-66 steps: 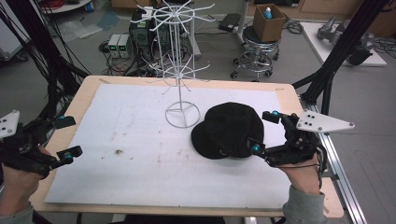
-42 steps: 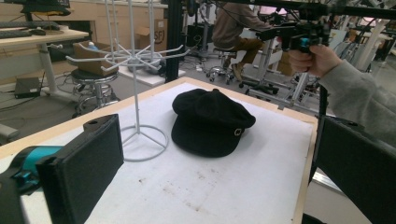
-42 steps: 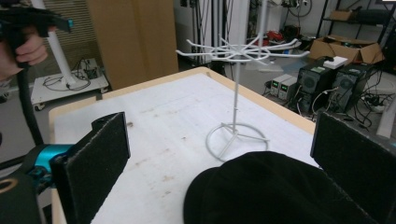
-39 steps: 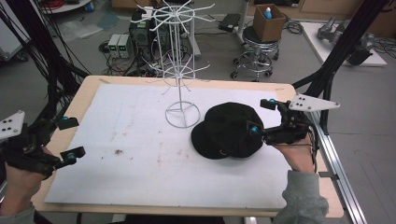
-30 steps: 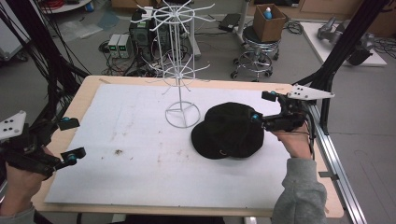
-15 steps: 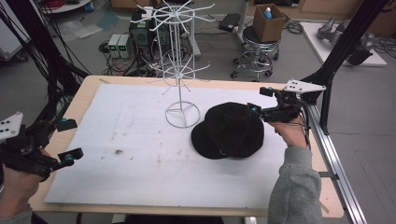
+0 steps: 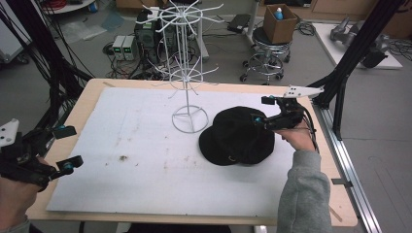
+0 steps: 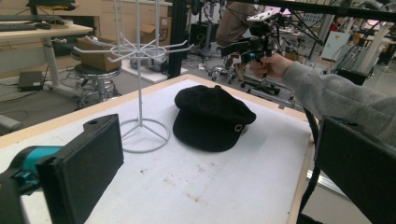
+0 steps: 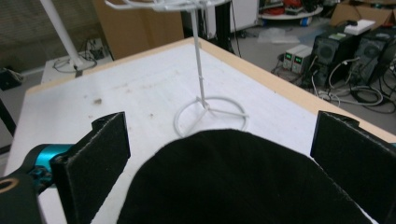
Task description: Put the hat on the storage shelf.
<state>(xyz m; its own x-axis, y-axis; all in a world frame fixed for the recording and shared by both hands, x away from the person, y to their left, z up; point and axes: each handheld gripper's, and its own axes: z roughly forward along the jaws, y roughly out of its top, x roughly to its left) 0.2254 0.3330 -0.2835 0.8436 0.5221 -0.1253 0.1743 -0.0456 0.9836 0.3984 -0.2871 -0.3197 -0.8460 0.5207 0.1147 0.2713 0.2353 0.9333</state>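
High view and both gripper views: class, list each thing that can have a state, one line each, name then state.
Black fabric cap: lying flat on the table, not gripped.
White wire display stand: upright, hooks bare.
Right gripper: open, above the cap's far right edge.
Left gripper: open, holding nothing, at the table's left edge.

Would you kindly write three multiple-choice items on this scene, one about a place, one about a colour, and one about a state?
1. Where does the soft black fabric cap lie?
A. hung on the stand
B. on the table beside the stand's ring base
C. on the floor

2. What colour is the tall wire display stand?
A. white
B. red
C. black

3. How stand the right gripper's jaws?
A. shut on the cap
B. open above the cap
C. shut on the stand

Answers: 1 B, the high view shows it on the white mat; 2 A, its wires are white; 3 B, the right gripper view shows both pads wide apart.
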